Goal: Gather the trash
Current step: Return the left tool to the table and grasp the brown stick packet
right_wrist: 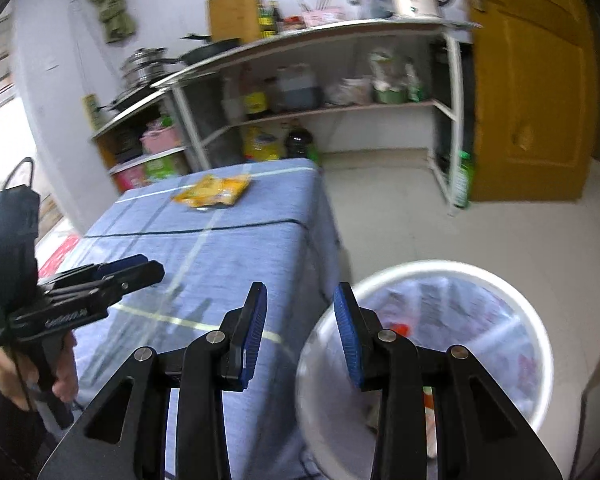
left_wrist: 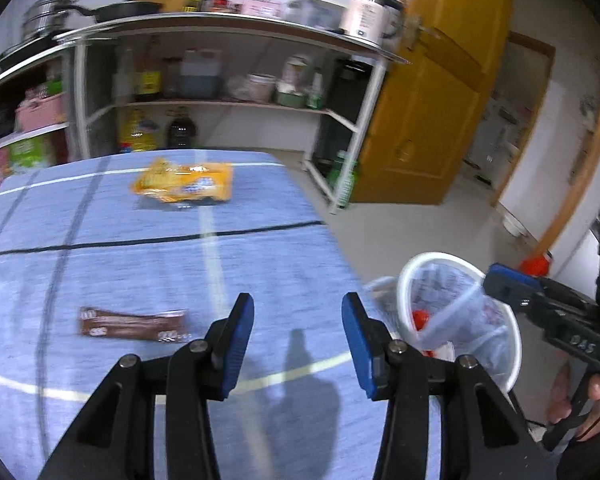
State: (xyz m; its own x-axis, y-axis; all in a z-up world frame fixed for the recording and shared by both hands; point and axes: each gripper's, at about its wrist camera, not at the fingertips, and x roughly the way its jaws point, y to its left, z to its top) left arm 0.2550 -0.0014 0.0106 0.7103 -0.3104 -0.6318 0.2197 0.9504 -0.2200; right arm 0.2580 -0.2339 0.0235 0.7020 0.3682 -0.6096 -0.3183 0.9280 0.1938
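A yellow snack bag [left_wrist: 184, 184] [right_wrist: 212, 192] lies at the far end of the blue-clothed table [left_wrist: 268, 264] [right_wrist: 228, 248]. Nearer, to the left, a brown wrapper [left_wrist: 134, 324] lies flat on the cloth. My left gripper [left_wrist: 298, 312] hangs open over the table's near right part with nothing between its pads. My right gripper [right_wrist: 300, 300] is open and empty too, above the gap between the table's edge and a white bin [left_wrist: 440, 255] [right_wrist: 420, 265]. The bin has a clear liner, with a red scrap [left_wrist: 420, 318] [right_wrist: 400, 328] and other trash inside.
A metal shelf unit [left_wrist: 228, 24] [right_wrist: 340, 28] with pans, bottles and jars stands behind the table. A yellow wooden door [left_wrist: 440, 120] [right_wrist: 532, 100] is at the right, with a green bottle [right_wrist: 462, 180] on the floor beside it. A hand [right_wrist: 64, 384] holds the left gripper's handle.
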